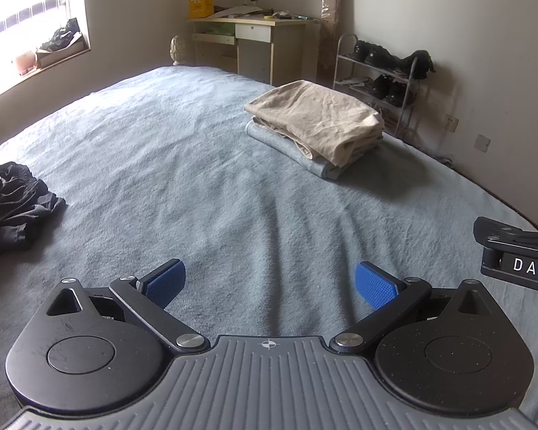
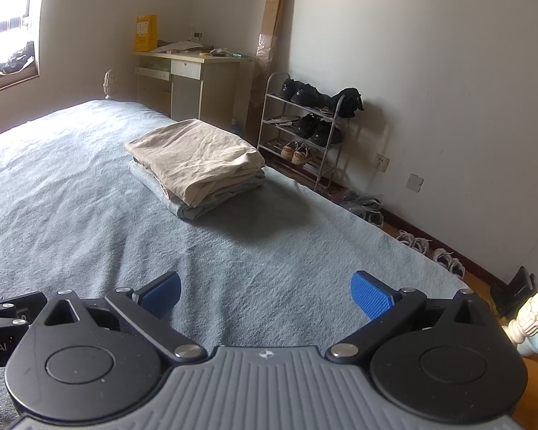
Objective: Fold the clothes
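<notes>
Blue ribbed pads tipped both pairs of tongs, two pads to each. The left tongs [image 1: 270, 285] stood spread wide and held nothing, hovering over the grey-blue fleecy bed cover [image 1: 197, 179]. The right tongs [image 2: 267, 294] were spread the same way, also empty, above the same cover near its right edge. Each tool showed at the rim of the other's view, so the two were side by side.

One stack of folded clothes lay ahead on the bed: a beige folded garment [image 2: 193, 157] on top of a pale blue folded garment [image 2: 183, 208], two pieces that I could count. Well apart from it, at the left edge of the left view, sat one crumpled heap of dark clothing [image 1: 14, 200], unfolded. Nothing lay on the cover between the tongs and either pile.

Beyond the bed stood one pale wooden desk [image 1: 262, 43] with a yellow box on its surface, and one metal shoe rack [image 2: 301, 132] of three tiers against the white wall, with more shoes on the floor beside the bed.
</notes>
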Demonstrator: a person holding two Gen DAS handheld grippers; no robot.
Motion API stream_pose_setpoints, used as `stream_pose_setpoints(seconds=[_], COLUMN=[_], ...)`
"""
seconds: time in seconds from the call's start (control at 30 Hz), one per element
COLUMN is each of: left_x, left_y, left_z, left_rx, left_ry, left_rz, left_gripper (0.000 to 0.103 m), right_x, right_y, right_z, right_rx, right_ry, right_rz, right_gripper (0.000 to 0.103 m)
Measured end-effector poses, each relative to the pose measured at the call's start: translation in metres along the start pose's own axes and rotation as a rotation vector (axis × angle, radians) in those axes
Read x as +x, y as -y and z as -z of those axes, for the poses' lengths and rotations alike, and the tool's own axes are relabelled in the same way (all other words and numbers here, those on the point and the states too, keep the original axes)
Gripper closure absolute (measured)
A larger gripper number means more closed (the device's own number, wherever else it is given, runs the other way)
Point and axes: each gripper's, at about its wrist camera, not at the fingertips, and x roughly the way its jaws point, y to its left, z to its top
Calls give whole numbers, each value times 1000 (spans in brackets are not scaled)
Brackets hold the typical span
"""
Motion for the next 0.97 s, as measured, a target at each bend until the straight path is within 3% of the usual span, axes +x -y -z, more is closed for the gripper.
stream_pose_setpoints(seconds=[0.97], left_x=[2], left_y=[-1], left_z=[1], left_rx=[-5], left_ry=[-14], left_rz=[0], left_gripper=[1], right_x=[2], right_y=[0], right_z=[1], right_rx=[4], right_ry=[-15], right_rz=[0], right_gripper=[0])
